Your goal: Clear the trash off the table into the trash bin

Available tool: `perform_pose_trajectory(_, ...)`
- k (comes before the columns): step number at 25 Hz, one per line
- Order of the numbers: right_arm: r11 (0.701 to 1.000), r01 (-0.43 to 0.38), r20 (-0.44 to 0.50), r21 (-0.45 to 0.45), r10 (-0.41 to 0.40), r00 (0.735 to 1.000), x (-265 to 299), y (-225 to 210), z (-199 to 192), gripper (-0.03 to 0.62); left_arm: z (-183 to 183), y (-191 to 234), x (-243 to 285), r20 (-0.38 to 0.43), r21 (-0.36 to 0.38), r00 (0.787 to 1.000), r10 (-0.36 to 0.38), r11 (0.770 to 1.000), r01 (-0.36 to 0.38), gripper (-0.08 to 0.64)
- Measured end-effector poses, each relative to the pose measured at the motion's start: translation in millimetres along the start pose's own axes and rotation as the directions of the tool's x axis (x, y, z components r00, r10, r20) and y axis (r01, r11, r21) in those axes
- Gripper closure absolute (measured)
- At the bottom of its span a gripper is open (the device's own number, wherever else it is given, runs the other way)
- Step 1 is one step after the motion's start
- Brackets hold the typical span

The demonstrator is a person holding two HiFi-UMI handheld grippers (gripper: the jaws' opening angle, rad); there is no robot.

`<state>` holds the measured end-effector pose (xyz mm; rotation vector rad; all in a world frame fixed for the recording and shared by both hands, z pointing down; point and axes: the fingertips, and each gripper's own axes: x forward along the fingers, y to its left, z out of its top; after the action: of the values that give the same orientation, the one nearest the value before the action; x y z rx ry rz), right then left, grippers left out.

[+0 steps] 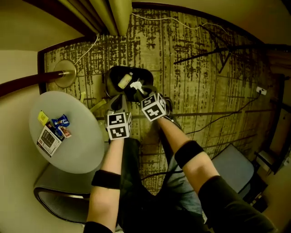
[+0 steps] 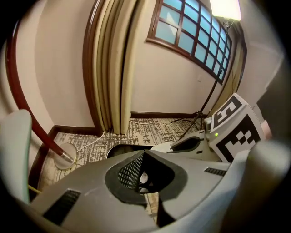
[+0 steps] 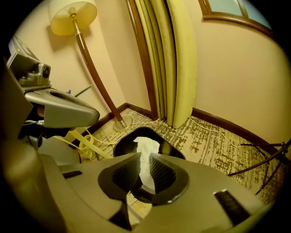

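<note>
A black trash bin [image 1: 114, 76] stands on the carpet just past the round table [image 1: 84, 150]. My right gripper [image 1: 138, 89] hangs over the bin's mouth, shut on a crumpled white tissue [image 3: 146, 152]. In the right gripper view the tissue runs up between the pads, with the bin [image 3: 127, 142] right below. My left gripper [image 1: 119, 103] is beside it at the bin's near rim, shut with nothing held; its jaws [image 2: 142, 176] meet. A pale piece of trash [image 1: 125, 81] lies inside the bin. On the table remain a yellow packet [image 1: 42, 118], a blue wrapper [image 1: 61, 121] and a printed card [image 1: 48, 141].
A floor lamp's round base [image 1: 65, 73] and slanted pole stand left of the bin. Curtains [image 1: 113, 13] hang behind it. Cables and black tripod legs [image 1: 218, 52] cross the carpet at right. A grey chair [image 1: 59, 200] sits under the table's near side.
</note>
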<state>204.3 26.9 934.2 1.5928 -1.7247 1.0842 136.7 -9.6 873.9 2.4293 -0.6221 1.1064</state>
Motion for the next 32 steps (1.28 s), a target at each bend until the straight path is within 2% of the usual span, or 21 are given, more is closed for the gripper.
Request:
perform_pose_trajectory(5, 1.0, -0.002, -0.023, -0.026, 0.001, 1.0, 58, -9, -32, 0.509, -41, 19, 49, -0.022, -0.037, 0.999, 0.023, 0.999, -0.024, 0.559)
perform_pose_trajectory(12, 0.999, -0.012, -0.066, -0.046, 0.009, 0.998, 111, -14, -69, 0.5, -80, 27, 87, -0.045, -0.063, 0.998, 0.039, 0.997, -0.042, 0.559)
perform_pose_trajectory(14, 0.999, -0.011, -0.084, -0.053, 0.006, 0.996, 119, -13, -75, 0.471, -87, 29, 90, -0.046, -0.07, 0.998, 0.041, 0.997, -0.044, 0.559)
perform_pose_trajectory(17, 0.997, 0.006, -0.102, -0.081, -0.014, 0.995, 127, -17, -78, 0.433, -92, 29, 94, -0.047, -0.072, 0.998, 0.041, 0.996, -0.045, 0.559)
perform_pose_trajectory(19, 0.997, 0.002, -0.117, -0.075, -0.01, 0.993, 129, -15, -82, 0.356, -95, 28, 95, -0.049, -0.072, 0.998, 0.041, 0.996, -0.044, 0.559)
perform_pose_trajectory(28, 0.998, 0.0, -0.114, -0.066, -0.008, 0.993, 117, -12, -78, 0.353, -91, 23, 81, -0.044, -0.078, 0.998, 0.043, 0.996, -0.046, 0.559)
perform_pose_trajectory(32, 0.998, 0.009, -0.104, -0.07, -0.016, 0.994, 85, -14, -62, 0.356, -70, 10, 52, -0.046, -0.086, 0.998, 0.031, 0.996, -0.035, 0.559)
